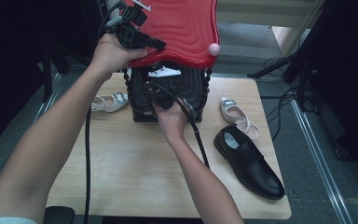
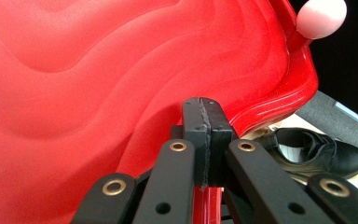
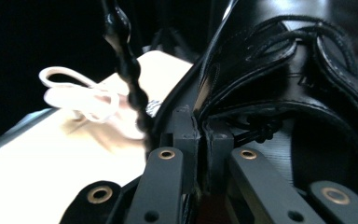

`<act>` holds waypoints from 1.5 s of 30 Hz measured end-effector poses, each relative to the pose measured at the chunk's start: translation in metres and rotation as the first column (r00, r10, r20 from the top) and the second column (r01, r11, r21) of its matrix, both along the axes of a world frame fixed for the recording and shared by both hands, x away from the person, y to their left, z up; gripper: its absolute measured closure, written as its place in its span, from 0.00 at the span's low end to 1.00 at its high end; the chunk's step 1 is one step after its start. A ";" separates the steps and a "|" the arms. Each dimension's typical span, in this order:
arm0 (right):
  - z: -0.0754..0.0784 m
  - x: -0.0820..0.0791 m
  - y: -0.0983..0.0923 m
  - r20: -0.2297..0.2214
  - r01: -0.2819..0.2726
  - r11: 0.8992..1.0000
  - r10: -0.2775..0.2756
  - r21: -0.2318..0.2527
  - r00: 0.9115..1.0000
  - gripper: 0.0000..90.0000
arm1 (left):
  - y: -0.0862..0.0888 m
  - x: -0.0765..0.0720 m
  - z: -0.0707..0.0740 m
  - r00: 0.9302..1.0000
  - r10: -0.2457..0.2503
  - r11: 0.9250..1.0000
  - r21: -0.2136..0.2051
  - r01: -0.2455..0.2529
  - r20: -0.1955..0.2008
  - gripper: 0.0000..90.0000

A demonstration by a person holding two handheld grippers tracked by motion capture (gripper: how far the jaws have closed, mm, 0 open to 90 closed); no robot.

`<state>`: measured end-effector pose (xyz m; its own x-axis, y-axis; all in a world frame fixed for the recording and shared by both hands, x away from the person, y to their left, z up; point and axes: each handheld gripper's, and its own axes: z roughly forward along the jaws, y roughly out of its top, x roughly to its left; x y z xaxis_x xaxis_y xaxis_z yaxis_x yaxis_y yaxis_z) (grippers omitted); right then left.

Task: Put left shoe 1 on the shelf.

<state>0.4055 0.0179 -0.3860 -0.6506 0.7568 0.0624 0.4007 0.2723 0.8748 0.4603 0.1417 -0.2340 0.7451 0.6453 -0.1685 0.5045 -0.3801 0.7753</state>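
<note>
Our left gripper point(image 1: 154, 45) is clamped tight on the rim of the red lid point(image 1: 182, 25), raised over the box point(image 1: 142, 100) mid-table. The lid looks stiff, light and glossy, so the rim suits. Our right gripper point(image 3: 200, 128) pinches the black shoe point(image 3: 279, 70) inside by its firm collar.

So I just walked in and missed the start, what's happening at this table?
A person is packing shoes into a black basket with a red lid. The left gripper is shut on the lid's edge and holds it raised. The right gripper is inside the basket, shut on the rim of a black leather shoe. Another black shoe and two pale shoes lie on the table.
</note>
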 end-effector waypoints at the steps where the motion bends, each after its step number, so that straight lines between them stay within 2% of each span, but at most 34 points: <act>1: 0.000 0.001 0.000 -0.008 -0.001 1.000 0.001 0.010 1.000 0.97 | 0.001 0.001 0.000 1.000 -0.004 1.000 -0.002 0.004 -0.003 1.00; 4: 0.000 0.004 0.001 -0.021 0.000 1.000 0.001 0.031 1.000 0.96 | 0.001 0.002 0.000 1.000 -0.002 1.000 -0.008 0.002 -0.007 1.00; 8: 0.000 0.003 -0.001 -0.044 -0.003 0.999 0.005 0.052 0.999 0.87 | 0.001 0.001 0.000 1.000 -0.006 1.000 -0.002 0.006 0.002 1.00; 12: 0.002 0.005 -0.011 -0.127 0.001 0.989 0.018 0.148 0.992 0.82 | -0.001 0.001 0.000 1.000 0.002 1.000 -0.005 -0.002 -0.001 1.00; 14: 0.004 0.003 -0.013 -0.138 -0.003 0.989 0.024 0.149 0.990 0.79 | -0.001 0.002 0.000 1.000 0.008 1.000 -0.011 -0.008 -0.016 1.00; 18: 0.009 -0.008 -0.016 -0.126 -0.026 0.990 0.043 0.138 0.991 0.79 | -0.001 0.002 0.000 1.000 0.006 1.000 -0.006 -0.006 -0.013 1.00; 20: 0.013 -0.014 -0.020 -0.109 -0.033 0.989 0.049 0.145 0.993 0.80 | -0.001 0.002 0.000 1.000 0.006 1.000 -0.004 -0.006 -0.013 1.00; 23: 0.020 -0.025 -0.025 -0.098 -0.071 0.988 0.085 0.141 0.992 0.90 | -0.002 0.001 0.001 1.000 0.009 1.000 0.004 -0.009 -0.003 1.00; 26: 0.022 -0.037 -0.035 -0.106 -0.113 0.982 0.130 0.154 0.986 1.00 | -0.002 0.001 0.001 1.000 0.009 1.000 0.003 -0.009 -0.004 1.00; 28: 0.022 -0.044 -0.040 -0.110 -0.131 0.980 0.148 0.153 0.983 1.00 | -0.002 0.001 0.001 1.000 0.009 1.000 0.004 -0.009 -0.003 1.00; 31: 0.017 -0.054 -0.048 -0.146 -0.157 0.977 0.178 0.144 0.973 1.00 | -0.002 0.001 0.001 1.000 0.008 1.000 0.006 -0.008 -0.001 1.00; 34: 0.010 -0.061 -0.054 -0.142 -0.181 0.975 0.198 0.127 0.970 1.00 | -0.003 0.001 0.001 1.000 0.011 1.000 0.012 -0.011 0.000 1.00; 37: -0.004 -0.065 -0.062 -0.168 -0.189 0.973 0.210 0.130 0.963 1.00 | -0.003 0.001 0.001 1.000 0.011 1.000 0.010 -0.011 0.000 1.00; 39: -0.018 -0.063 -0.068 -0.192 -0.195 0.973 0.216 0.124 0.957 1.00 | -0.003 0.001 0.001 1.000 0.011 1.000 0.010 -0.011 -0.001 1.00; 41: -0.030 -0.058 -0.074 -0.225 -0.207 0.969 0.233 0.135 0.946 1.00 | -0.003 0.001 0.001 1.000 0.015 1.000 0.010 -0.015 -0.010 1.00; 43: -0.041 -0.053 -0.080 -0.252 -0.180 0.976 0.205 0.118 0.946 1.00 | -0.003 0.001 0.001 1.000 0.015 1.000 0.010 -0.015 -0.010 1.00; 45: -0.047 -0.047 -0.085 -0.265 -0.164 0.978 0.193 0.128 0.945 1.00 | -0.003 0.001 0.001 1.000 0.012 1.000 0.009 -0.012 -0.007 1.00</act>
